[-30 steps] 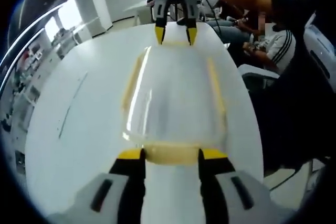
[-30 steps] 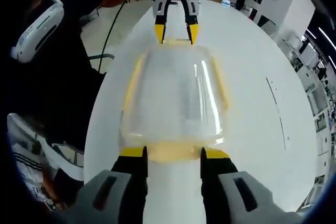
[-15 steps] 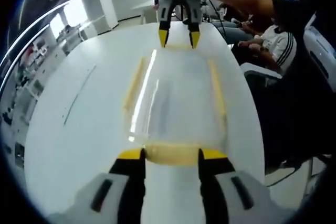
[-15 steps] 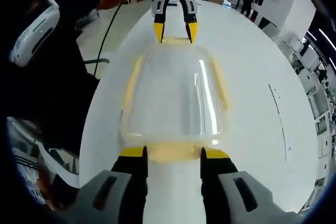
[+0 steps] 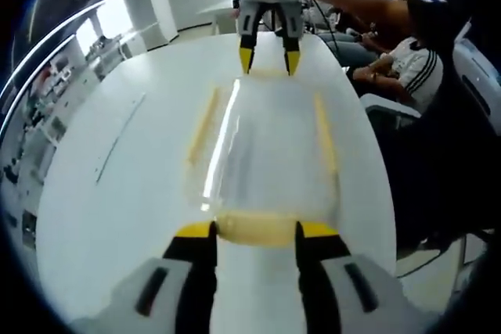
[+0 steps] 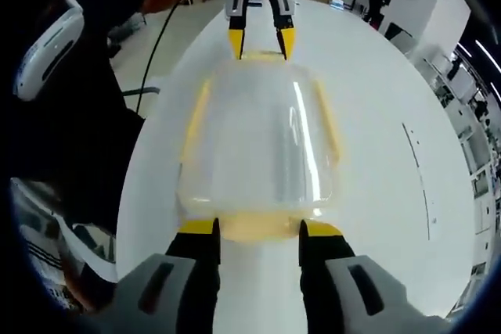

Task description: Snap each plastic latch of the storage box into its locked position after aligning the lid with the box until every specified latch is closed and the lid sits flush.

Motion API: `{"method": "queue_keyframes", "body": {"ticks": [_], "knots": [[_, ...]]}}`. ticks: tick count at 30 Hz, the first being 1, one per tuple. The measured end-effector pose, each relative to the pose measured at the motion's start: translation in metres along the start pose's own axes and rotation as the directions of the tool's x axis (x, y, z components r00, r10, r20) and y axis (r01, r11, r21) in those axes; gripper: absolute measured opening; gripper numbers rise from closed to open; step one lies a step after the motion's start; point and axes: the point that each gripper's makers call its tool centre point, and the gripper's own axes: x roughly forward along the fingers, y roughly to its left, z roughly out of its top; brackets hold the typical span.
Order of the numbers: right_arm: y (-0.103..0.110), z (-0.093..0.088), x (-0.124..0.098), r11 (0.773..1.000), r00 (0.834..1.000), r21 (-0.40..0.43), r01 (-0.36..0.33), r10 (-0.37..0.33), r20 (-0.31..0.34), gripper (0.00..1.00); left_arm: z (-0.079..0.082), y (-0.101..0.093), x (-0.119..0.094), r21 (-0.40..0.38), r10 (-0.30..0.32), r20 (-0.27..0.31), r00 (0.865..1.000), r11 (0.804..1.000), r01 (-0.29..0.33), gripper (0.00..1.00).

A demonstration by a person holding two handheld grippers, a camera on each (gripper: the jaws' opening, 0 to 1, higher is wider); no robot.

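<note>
White round table (image 5: 102, 193) in an open office, and the clear storage box (image 6: 258, 146) lies lengthwise between the two claws, one short end to each. Its translucent lid (image 5: 266, 154) looks seated, yellow latches along all four sides. The left gripper (image 5: 254, 232) and right gripper (image 6: 258, 228) both stand spread, each straddling the yellow end latch (image 6: 258, 226) directly ahead, equally near.

Big white round table (image 5: 117, 193) under my stuff, someone in a striped shirt (image 5: 412, 68) sitting off beside it, and white pillars (image 5: 150, 1) behind.
</note>
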Motion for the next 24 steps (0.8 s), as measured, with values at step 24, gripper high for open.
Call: {"method": "queue_keyframes", "body": {"ticks": [24], "knots": [[-0.008, 0.001, 0.004, 1.000, 1.000, 0.007, 0.013, -0.013, -0.022, 0.39, -0.005, 0.014, -0.002, -0.069, 0.022, 0.038, 0.999, 0.997, -0.019, 0.37]]}}
